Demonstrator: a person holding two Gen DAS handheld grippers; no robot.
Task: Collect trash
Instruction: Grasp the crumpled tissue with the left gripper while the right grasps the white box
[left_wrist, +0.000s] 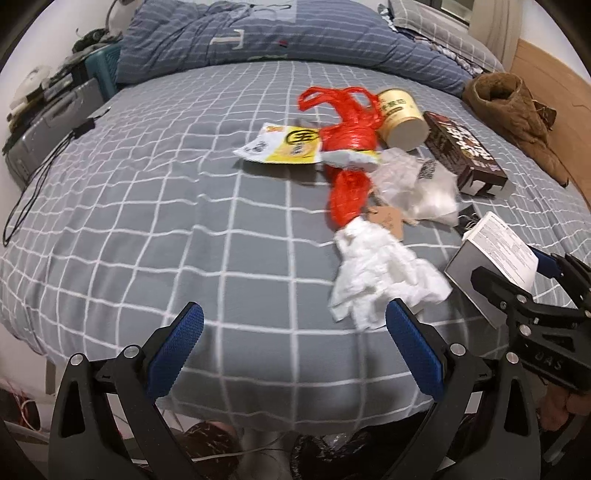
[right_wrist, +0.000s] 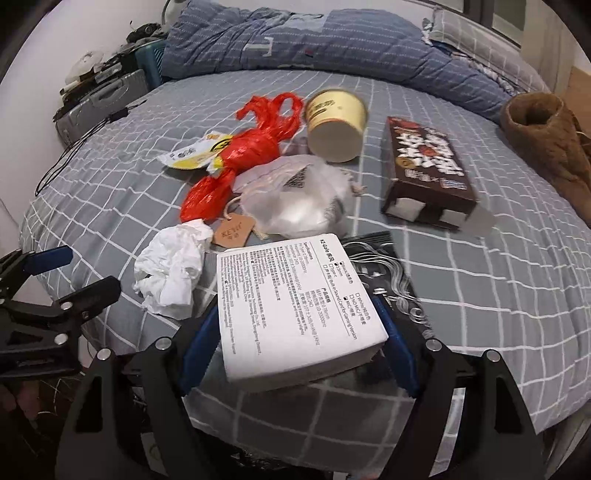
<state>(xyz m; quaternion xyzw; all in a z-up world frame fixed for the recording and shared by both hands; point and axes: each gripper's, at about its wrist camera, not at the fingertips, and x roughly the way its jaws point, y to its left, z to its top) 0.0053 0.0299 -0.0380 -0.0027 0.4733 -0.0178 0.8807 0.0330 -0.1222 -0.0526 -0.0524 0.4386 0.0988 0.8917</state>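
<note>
Litter lies strewn across a grey checked bed (left_wrist: 147, 206), where the right gripper (right_wrist: 299, 332) has its blue fingers (right_wrist: 197, 343) closed on the two sides of a white printed cardboard box (right_wrist: 295, 310) near the front edge. Stiff and probably light, the box suits that flat-sided hold. Beside it, a crumpled white tissue (left_wrist: 380, 280), soft and weightless, sits just ahead of the left gripper (left_wrist: 293, 343), whose fingers stand wide and empty.
</note>
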